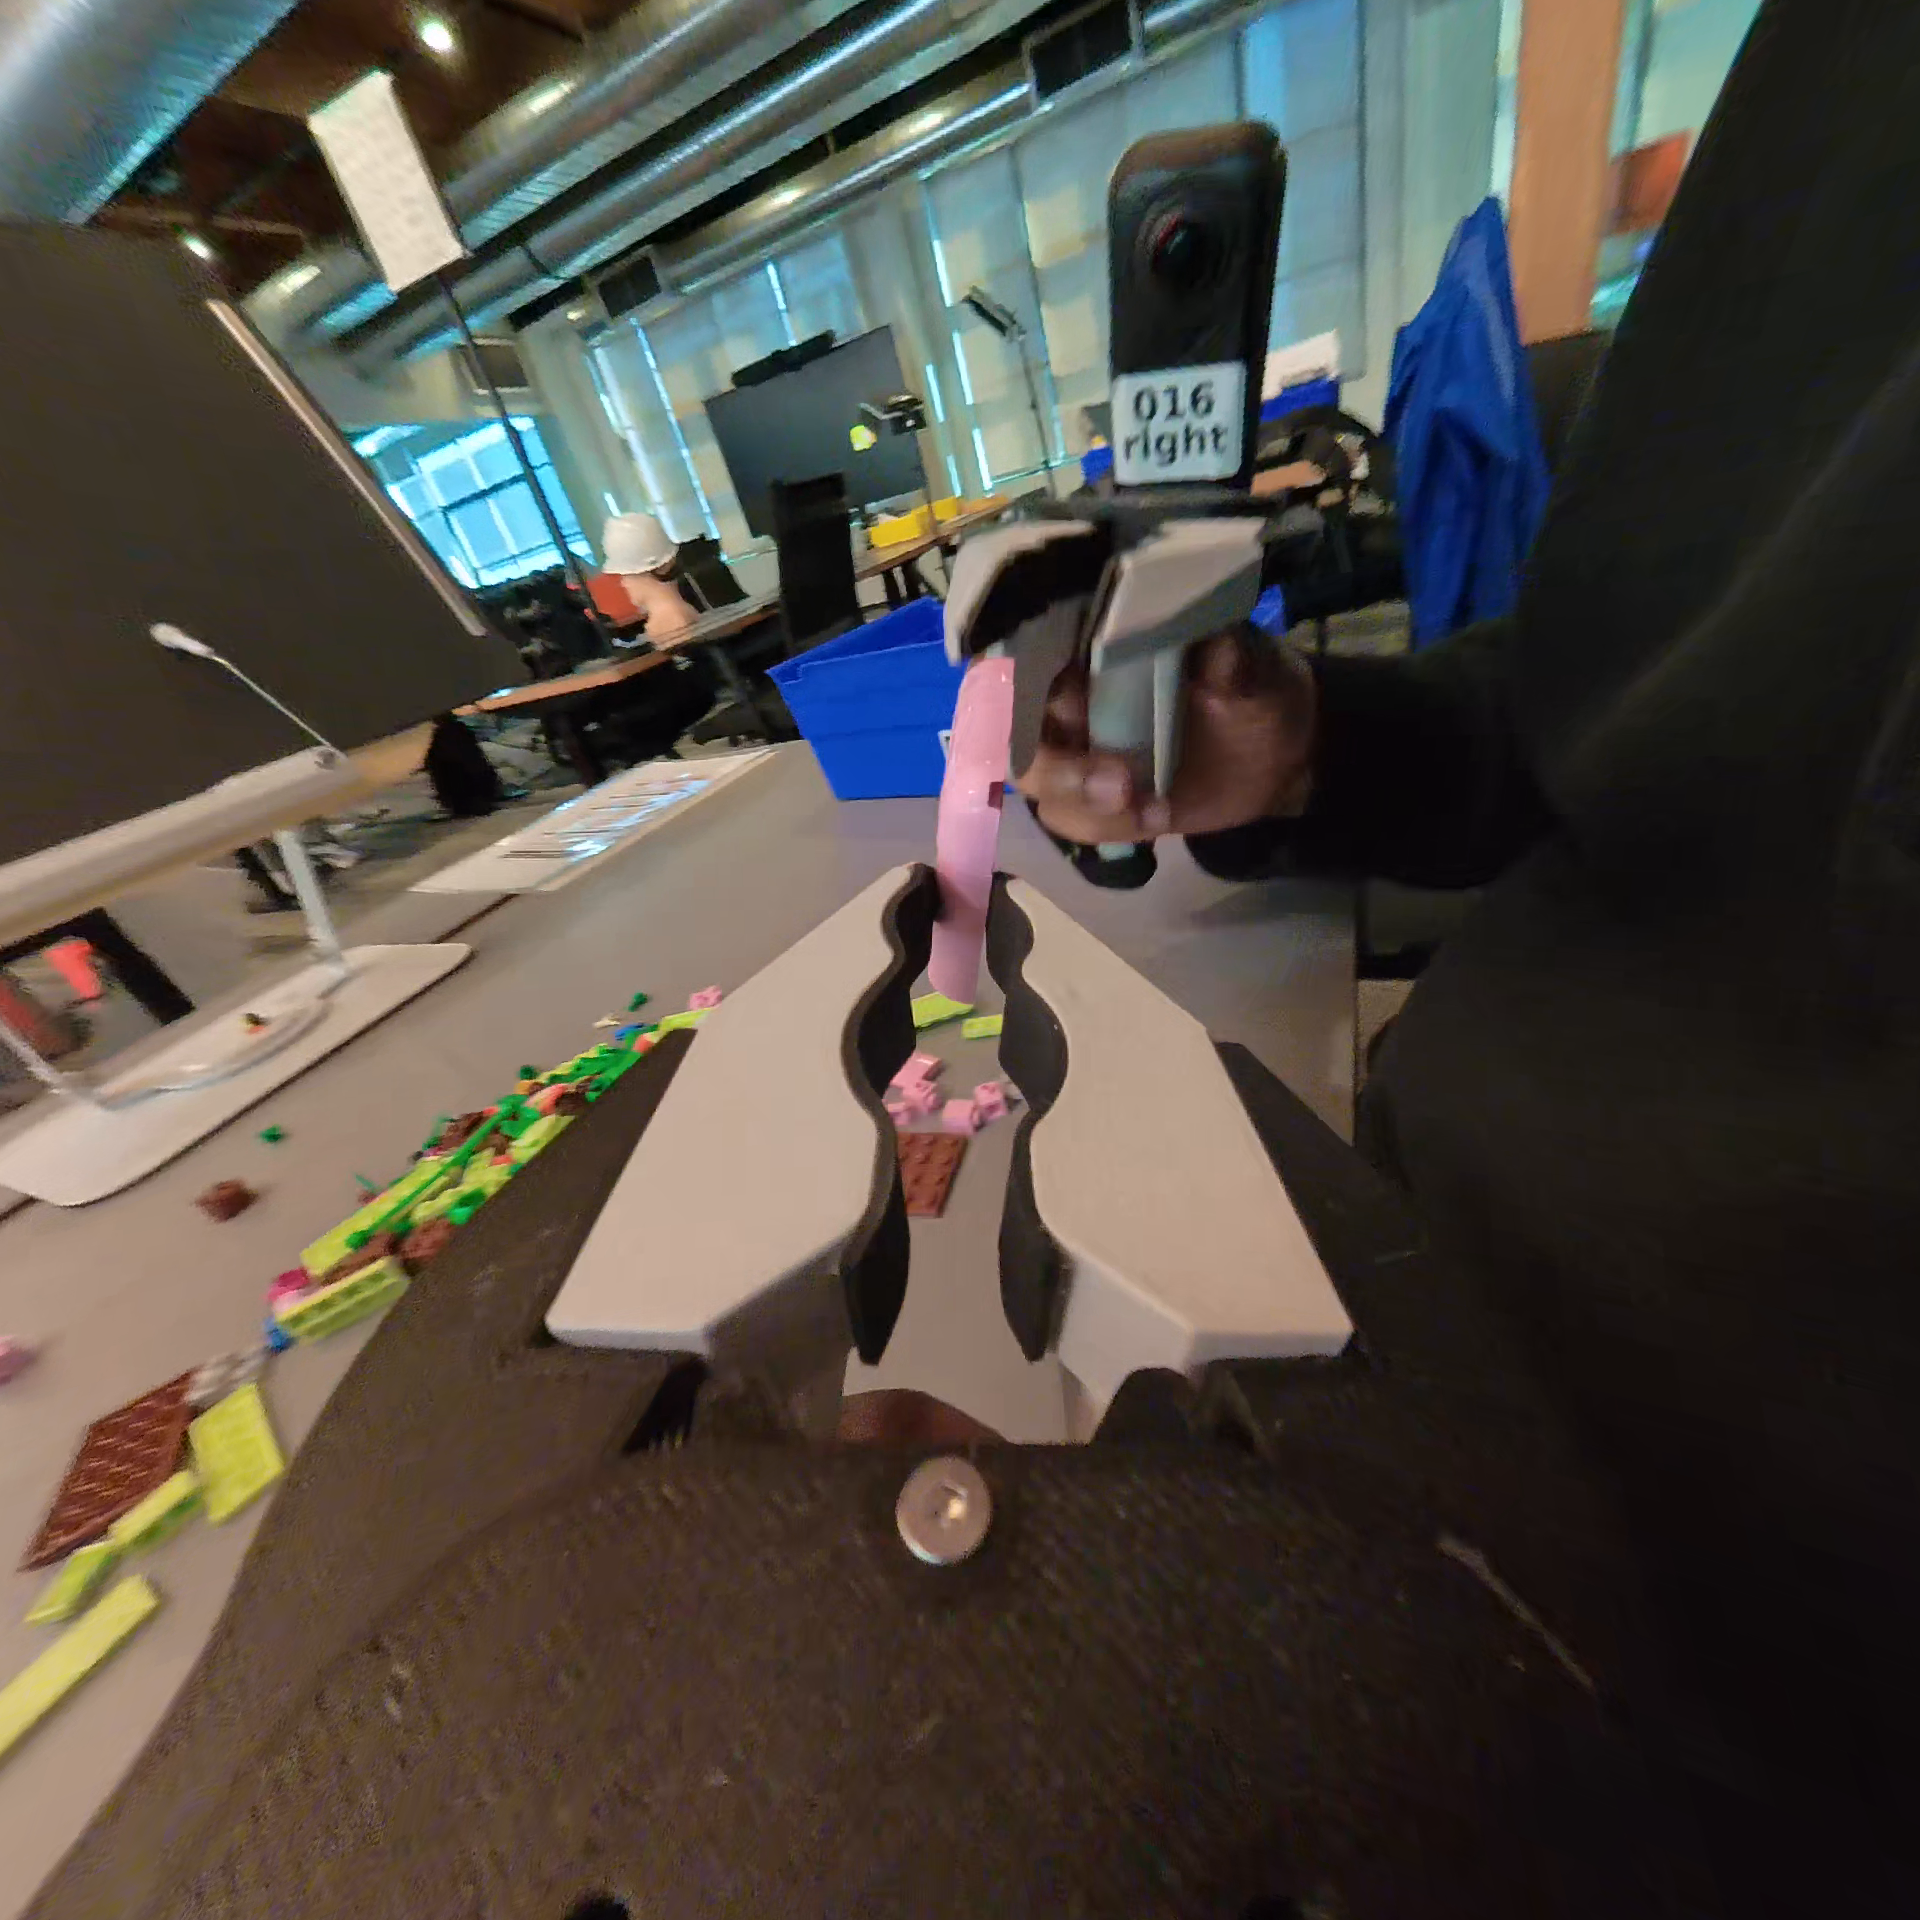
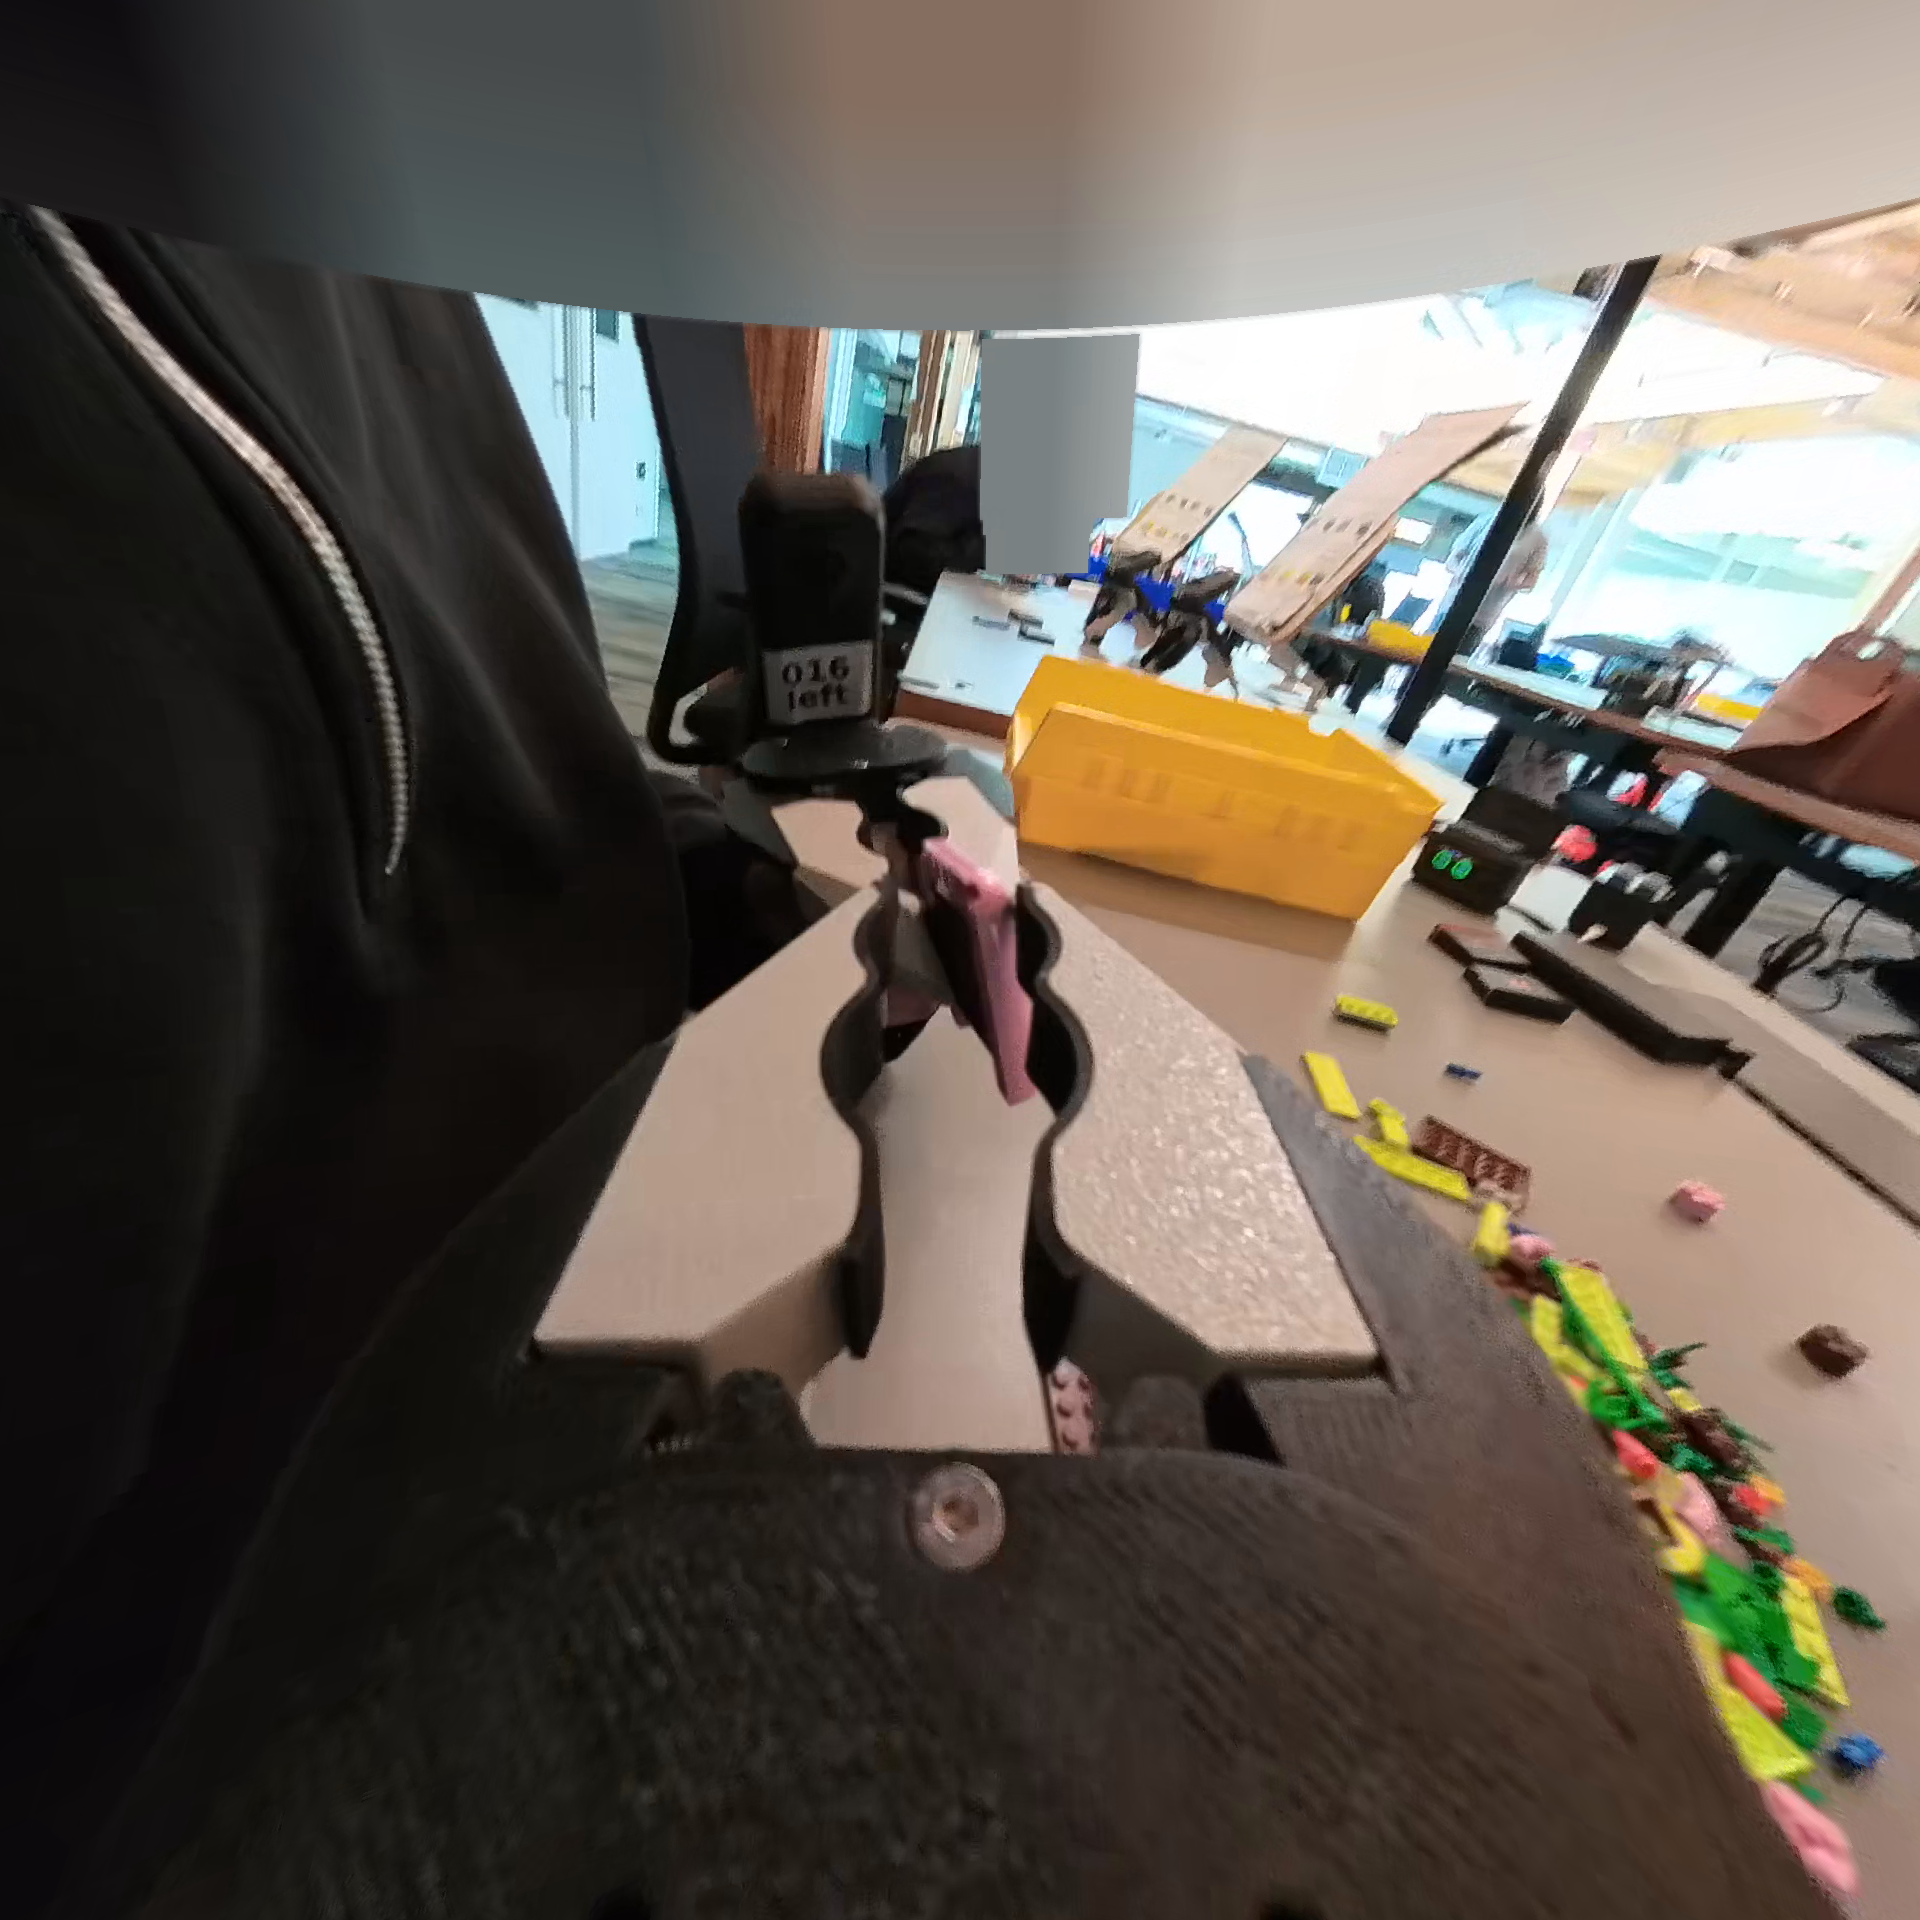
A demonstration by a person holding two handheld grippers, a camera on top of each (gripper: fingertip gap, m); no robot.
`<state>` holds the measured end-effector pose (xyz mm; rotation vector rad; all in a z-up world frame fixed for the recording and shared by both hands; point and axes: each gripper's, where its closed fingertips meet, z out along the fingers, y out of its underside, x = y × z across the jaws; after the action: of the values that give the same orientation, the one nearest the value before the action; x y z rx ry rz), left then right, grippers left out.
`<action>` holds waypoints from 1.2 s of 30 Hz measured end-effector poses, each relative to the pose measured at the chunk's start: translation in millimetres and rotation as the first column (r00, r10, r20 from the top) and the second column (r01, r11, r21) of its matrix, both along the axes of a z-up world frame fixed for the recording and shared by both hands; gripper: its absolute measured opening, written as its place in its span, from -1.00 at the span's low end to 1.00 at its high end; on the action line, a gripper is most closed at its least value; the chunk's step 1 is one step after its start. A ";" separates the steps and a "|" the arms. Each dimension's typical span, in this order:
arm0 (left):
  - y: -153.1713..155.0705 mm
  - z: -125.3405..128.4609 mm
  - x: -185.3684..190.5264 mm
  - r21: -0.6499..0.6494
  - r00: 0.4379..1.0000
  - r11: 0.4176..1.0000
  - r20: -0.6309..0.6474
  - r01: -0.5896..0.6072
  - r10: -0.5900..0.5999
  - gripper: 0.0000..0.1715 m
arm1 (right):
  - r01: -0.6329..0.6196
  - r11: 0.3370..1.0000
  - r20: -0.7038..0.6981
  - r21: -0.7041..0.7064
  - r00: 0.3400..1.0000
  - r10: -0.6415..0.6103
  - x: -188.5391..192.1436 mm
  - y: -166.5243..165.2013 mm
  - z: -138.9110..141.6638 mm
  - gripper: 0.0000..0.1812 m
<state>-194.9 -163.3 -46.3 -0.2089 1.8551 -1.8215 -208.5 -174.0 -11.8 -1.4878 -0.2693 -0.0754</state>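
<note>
Open office beyond the tongs, silver ceiling ducts (image 1: 727, 114), bright windows (image 1: 1039, 260) (blinds half drawn), grey table (image 1: 644, 914) underneath, dark monitor (image 1: 810, 416) far ahead

The left hand-held gripper (image 1: 961, 914) had pale grey fingers with black inner pads on a speckled black body. The plate (image 1: 971, 831) it shared with the right hand-held gripper (image 2: 951, 935) was pink. On the grey desk (image 1: 644, 935) lay lime-green, brown and pink bricks (image 1: 447, 1174). One bin (image 1: 873, 717) was blue, another bin (image 2: 1205, 800) yellow. The sleeve (image 1: 1507, 727) was black.
</note>
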 end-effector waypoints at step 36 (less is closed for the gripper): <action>-14.3 -5.9 -14.9 0.068 0.998 0.996 0.000 0.059 -0.059 -0.90 | -0.003 0.983 0.049 -0.182 0.999 0.012 -8.0 8.1 -20.6 -0.94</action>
<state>-209.8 -177.6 -52.3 -0.1290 1.9369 -1.7929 -216.6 -166.0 -32.4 -1.6679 -0.3293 -0.0842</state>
